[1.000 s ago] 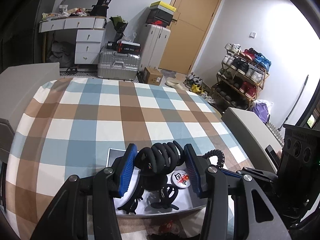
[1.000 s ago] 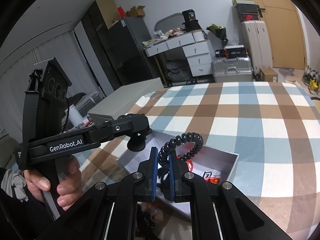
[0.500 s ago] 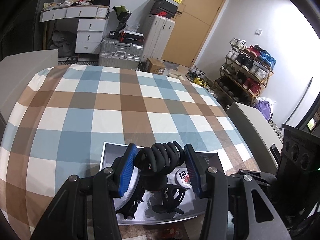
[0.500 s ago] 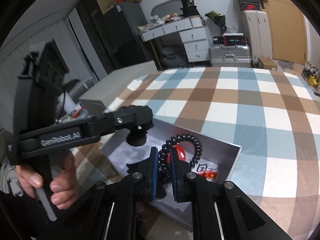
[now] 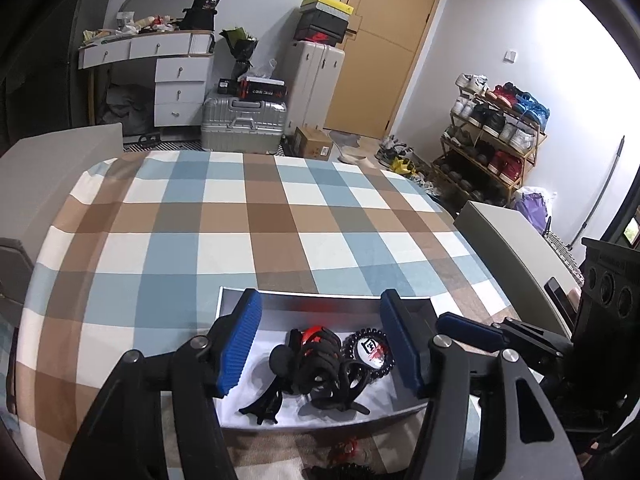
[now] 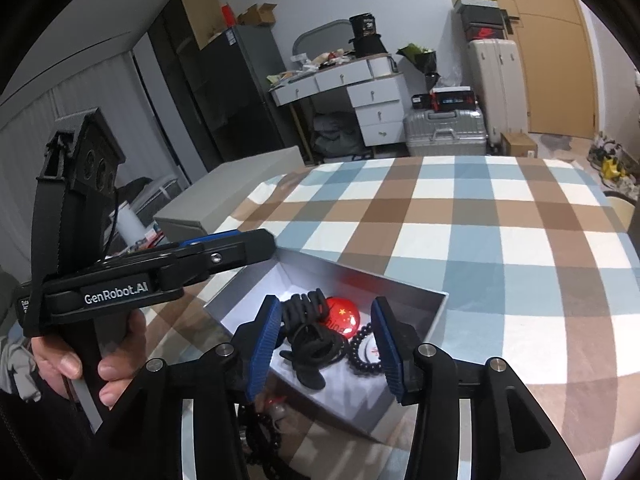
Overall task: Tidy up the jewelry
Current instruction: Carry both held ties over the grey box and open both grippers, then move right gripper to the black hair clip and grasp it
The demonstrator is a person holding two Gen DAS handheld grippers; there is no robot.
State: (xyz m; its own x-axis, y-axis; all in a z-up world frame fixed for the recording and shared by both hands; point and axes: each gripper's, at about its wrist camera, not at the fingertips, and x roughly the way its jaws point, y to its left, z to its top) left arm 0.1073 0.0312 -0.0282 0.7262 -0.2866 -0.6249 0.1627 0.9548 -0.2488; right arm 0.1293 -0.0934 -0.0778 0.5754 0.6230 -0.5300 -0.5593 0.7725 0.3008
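Observation:
A white open box (image 5: 324,299) (image 6: 434,312) sits on the checked tablecloth near the front edge. Inside lie a black claw hair clip (image 5: 316,364) (image 6: 306,308), a black spiral hair tie (image 5: 366,350) (image 6: 362,354), a red round badge (image 6: 343,314) and another black clip (image 5: 262,402). My left gripper (image 5: 320,340) is open and empty just above the box. My right gripper (image 6: 324,346) is open and empty above the box too. The left gripper body (image 6: 120,280) shows in the right wrist view, held by a hand.
The checked tablecloth (image 5: 256,216) stretches far beyond the box. A small red item (image 5: 346,446) and dark beads (image 6: 260,436) lie on the cloth in front of the box. Grey chair backs (image 5: 508,240) stand at the table's sides. Drawers, suitcases and a shoe rack stand behind.
The left gripper opened and dropped the black claw clip into the box. The right gripper opened and let the black spiral hair tie fall into the box.

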